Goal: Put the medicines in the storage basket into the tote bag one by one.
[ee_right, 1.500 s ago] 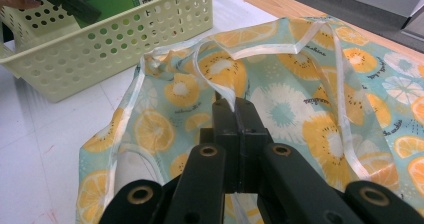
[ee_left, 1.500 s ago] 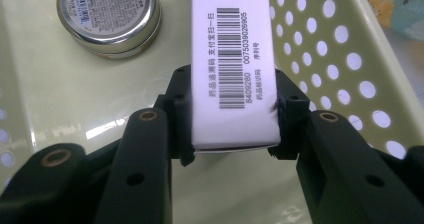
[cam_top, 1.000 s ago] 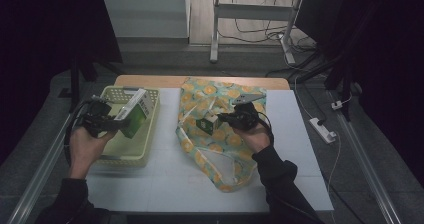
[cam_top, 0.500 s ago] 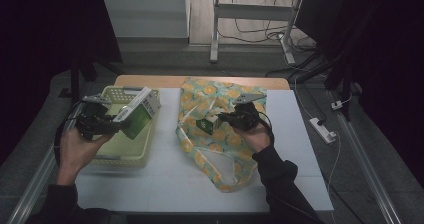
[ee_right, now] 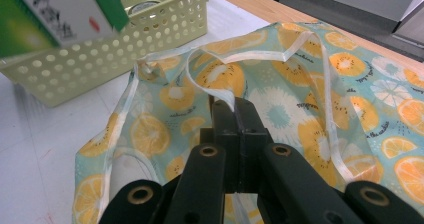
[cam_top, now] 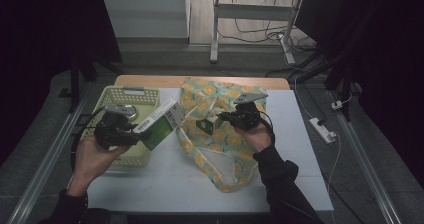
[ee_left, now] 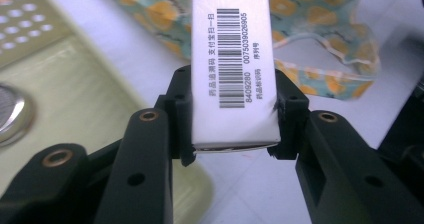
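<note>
Currently: left tool (cam_top: 134, 133) clamps medicine box (cam_top: 161, 123), frame centre-left; right tool (ee_right: 235, 115) shut on fruit-print bag (cam_top: 215, 134) rim. Risk: rim slips, mouth collapses, box snags.

black hand-held gripper (ee_left: 234, 134) jaws with brass-ringed screw holes, dark sleeves

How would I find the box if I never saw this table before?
Start at the yellow basket on the left side of the white table. Just past the basket's right edge, the left tongs hold up a long box next to the orange-patterned bag. It is the one green and white carton, with a barcode on its white side.
</note>
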Demonstrator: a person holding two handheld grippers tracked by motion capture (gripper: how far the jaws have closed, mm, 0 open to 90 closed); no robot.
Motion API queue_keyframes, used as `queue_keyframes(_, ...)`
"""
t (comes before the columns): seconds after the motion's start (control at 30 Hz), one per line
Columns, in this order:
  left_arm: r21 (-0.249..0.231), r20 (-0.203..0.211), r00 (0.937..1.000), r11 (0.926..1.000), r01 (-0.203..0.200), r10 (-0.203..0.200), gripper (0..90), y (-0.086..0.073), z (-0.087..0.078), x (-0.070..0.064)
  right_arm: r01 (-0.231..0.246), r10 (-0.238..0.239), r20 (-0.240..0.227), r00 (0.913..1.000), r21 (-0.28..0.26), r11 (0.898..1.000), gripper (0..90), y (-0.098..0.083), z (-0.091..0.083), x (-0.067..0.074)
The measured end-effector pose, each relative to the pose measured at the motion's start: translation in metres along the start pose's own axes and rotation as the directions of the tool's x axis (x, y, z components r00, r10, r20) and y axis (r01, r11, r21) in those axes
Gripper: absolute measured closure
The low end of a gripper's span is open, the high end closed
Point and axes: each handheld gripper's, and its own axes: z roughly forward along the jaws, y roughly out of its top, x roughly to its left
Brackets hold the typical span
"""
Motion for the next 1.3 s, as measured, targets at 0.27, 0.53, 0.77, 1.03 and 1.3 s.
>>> queue_keyframes(0.27, 0.032, 0.062, 0.9975, 0.9988, -0.036, 0.034, 61.9, 0.009, 0.028, -0.022, 0.001, -0.001, 0.004, 1.0000, -0.002, 1.000, 89.5, 0.000, -0.001, -0.001)
queue_keyframes(0.53, 0.063, 0.107, 0.9919, 0.9952, -0.075, 0.068, 61.9, 0.023, 0.063, -0.040, 0.003, -0.003, 0.004, 1.0000, -0.018, 1.000, 89.5, 0.001, -0.003, -0.001)
queue_keyframes(0.77, 0.093, 0.124, 0.9899, 0.9924, -0.080, 0.068, 61.9, 0.037, 0.092, -0.045, 0.005, -0.005, 0.001, 1.0000, -0.026, 1.000, 89.4, 0.003, -0.006, 0.000)
queue_keyframes(1.03, 0.129, 0.115, 0.9918, 0.9891, -0.070, 0.056, 61.9, 0.047, 0.121, -0.046, 0.011, -0.010, 0.021, 0.9997, -0.029, 1.000, 89.5, 0.004, -0.008, -0.001)
queue_keyframes(1.3, 0.163, 0.100, 0.9936, 0.9841, -0.070, 0.054, 61.9, 0.052, 0.139, -0.047, -0.004, 0.004, 0.012, 0.9999, -0.048, 0.999, 89.5, 0.005, -0.013, -0.005)
